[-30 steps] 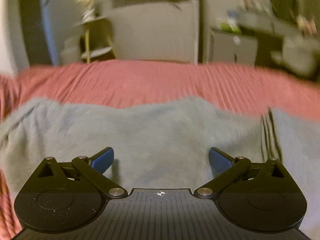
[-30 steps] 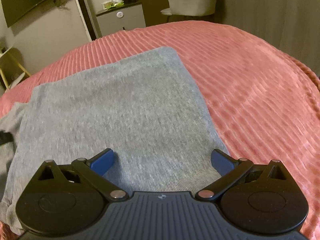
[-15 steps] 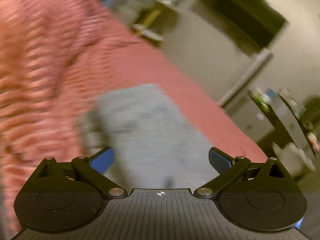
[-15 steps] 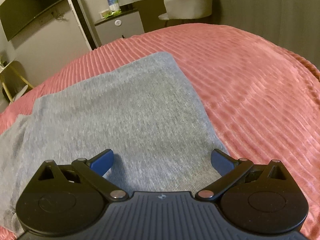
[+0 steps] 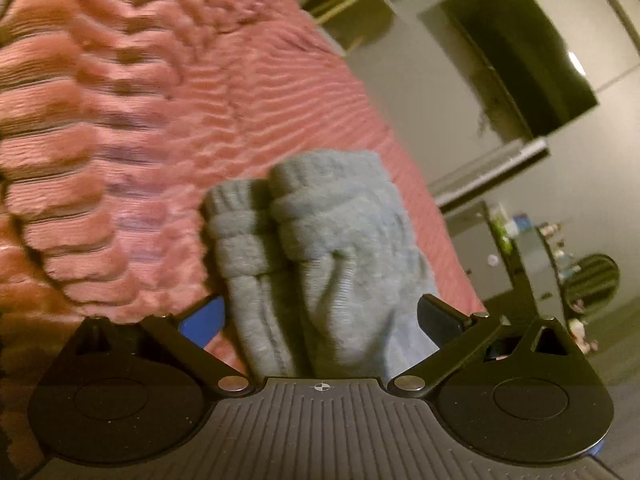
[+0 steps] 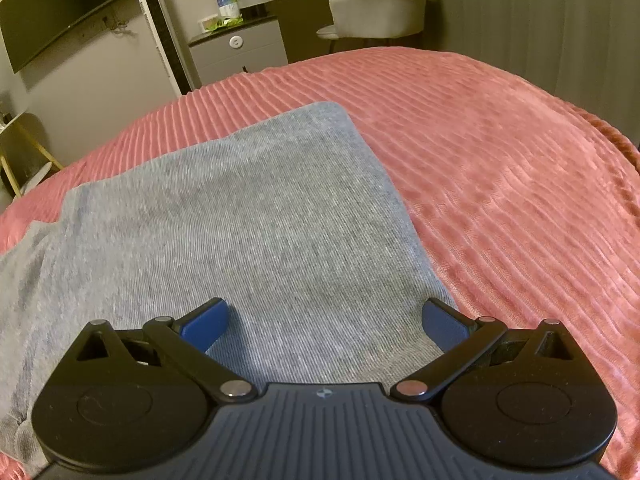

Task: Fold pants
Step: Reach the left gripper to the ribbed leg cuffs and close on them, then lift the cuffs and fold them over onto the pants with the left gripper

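Left wrist view: left tongs (image 5: pixel 320 316) spread wide, gripping nothing, poised over the two ribbed cuffs (image 5: pixel 296 204) of the grey pants (image 5: pixel 340 272), legs lying side by side on the pink ribbed bedspread (image 5: pixel 120 120). Frame tilted and blurred; contact between fingertips and cloth impossible to judge. Dark wall screen (image 5: pixel 516 64) and cluttered dresser (image 5: pixel 532 240) behind, well apart from the work.

Right wrist view: right tongs (image 6: pixel 324 320) likewise spread wide and empty, hovering above the broad flat panel of the same pants (image 6: pixel 224 216), right edge of the cloth running just beside the right fingertip (image 6: pixel 444 320). Bedspread (image 6: pixel 500 152) bare beyond that edge. Pale chair (image 6: pixel 380 4) and grey drawer unit (image 6: pixel 236 48) past the foot of the bed.

Probable step: taking hold of cuff end and body end for a lengthwise fold.

Risks, as judged:
- Closing on one cuff only, given the gap between the two legs; second leg left behind, fold skewed.
- Pinching plush bedspread together with the cloth, owing to the soft, yielding surface.
- Catching a single layer of the stacked panel; lower layer dragging and wrinkling.
- Uneven lift between the two ends, twisting the legs out of line.
- Poor aim at the cuffs from the steeply tilted approach.
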`<state>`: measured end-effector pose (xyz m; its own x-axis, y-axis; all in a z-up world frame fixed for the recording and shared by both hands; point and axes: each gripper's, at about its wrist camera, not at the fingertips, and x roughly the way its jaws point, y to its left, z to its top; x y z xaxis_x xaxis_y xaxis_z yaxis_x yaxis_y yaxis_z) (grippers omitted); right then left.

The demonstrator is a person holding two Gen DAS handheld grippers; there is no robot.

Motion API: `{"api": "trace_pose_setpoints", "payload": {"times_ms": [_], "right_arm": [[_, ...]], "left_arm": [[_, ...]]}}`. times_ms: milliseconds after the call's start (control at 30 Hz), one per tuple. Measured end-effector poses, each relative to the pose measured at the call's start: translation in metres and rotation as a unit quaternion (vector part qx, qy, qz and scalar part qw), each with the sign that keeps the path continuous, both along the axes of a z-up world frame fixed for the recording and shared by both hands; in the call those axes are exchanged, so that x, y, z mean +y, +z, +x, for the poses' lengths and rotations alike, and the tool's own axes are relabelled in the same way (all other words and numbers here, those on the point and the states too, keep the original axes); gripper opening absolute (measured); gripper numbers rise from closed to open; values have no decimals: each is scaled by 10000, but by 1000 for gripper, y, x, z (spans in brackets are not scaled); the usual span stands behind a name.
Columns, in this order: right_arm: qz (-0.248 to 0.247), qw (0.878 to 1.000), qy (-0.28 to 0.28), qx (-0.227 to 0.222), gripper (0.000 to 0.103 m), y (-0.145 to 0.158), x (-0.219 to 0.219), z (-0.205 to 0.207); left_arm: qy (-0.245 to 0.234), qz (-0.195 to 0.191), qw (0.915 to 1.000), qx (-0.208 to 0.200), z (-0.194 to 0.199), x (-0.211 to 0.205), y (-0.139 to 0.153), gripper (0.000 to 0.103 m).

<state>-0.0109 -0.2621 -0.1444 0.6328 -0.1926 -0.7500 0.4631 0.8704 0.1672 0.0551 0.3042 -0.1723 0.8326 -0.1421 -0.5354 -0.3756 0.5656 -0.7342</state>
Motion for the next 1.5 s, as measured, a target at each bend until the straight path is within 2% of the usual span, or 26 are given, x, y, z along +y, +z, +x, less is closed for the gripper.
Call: {"api": "trace_pose_setpoints", "payload": {"times_ms": [100, 267, 367, 467, 567, 700, 733, 800, 867, 900, 1000, 1033, 1133, 1233, 1367, 1500], "right_arm": [[-8, 10000, 0, 6, 103, 0, 0, 0], [-33, 10000, 8, 22, 103, 0, 0, 1], [-35, 10000, 8, 24, 103, 0, 0, 1], [-37, 10000, 7, 24, 103, 0, 1, 1], [-42, 10000, 5, 28, 103, 0, 1, 1], [-48, 10000, 7, 34, 103, 0, 0, 1], [-58, 10000, 8, 40, 103, 0, 0, 1], [-78, 10000, 14, 54, 103, 0, 1, 1], [-81, 10000, 14, 57, 103, 0, 1, 1], [-86, 9999, 13, 58, 103, -1, 2, 1], [-102, 9999, 17, 68, 103, -1, 1, 2], [-112, 9999, 16, 71, 103, -1, 1, 2], [-136, 9999, 9, 72, 103, -1, 1, 2], [-164, 9998, 1, 80, 103, -1, 2, 2], [-191, 9998, -8, 77, 103, -1, 3, 2], [-240, 9997, -26, 75, 103, -2, 5, 2]], "left_arm": [[-70, -160, 9993, -324, -6, 2, 1, 103], [-34, -472, 9983, -351, -3, 13, -13, 103], [-80, -187, 9998, 17, 5, 8, -13, 103], [-220, 74, 9997, 64, 12, 0, -9, 103], [-167, -176, 9990, -366, 10, 4, -7, 102], [-168, -693, 9889, -1303, -3, 14, -9, 96], [-144, -734, 9881, -1345, -2, 15, -10, 96], [-111, -685, 9921, -1043, 6, 16, -15, 96], [-84, -621, 9970, -455, 19, 16, -26, 95], [-99, -606, 9972, -421, 22, 15, -27, 95], [-115, -692, 9957, -612, 25, 15, -22, 96], [-161, -708, 9946, -747, 25, 15, -21, 93], [-323, -729, 9921, -972, 29, 13, -20, 71], [-289, -659, 9955, -616, 39, 11, -28, 73], [-386, -502, 9958, -656, 45, 5, -26, 85], [-411, -403, 9967, -564, 54, 6, -26, 84]]}}
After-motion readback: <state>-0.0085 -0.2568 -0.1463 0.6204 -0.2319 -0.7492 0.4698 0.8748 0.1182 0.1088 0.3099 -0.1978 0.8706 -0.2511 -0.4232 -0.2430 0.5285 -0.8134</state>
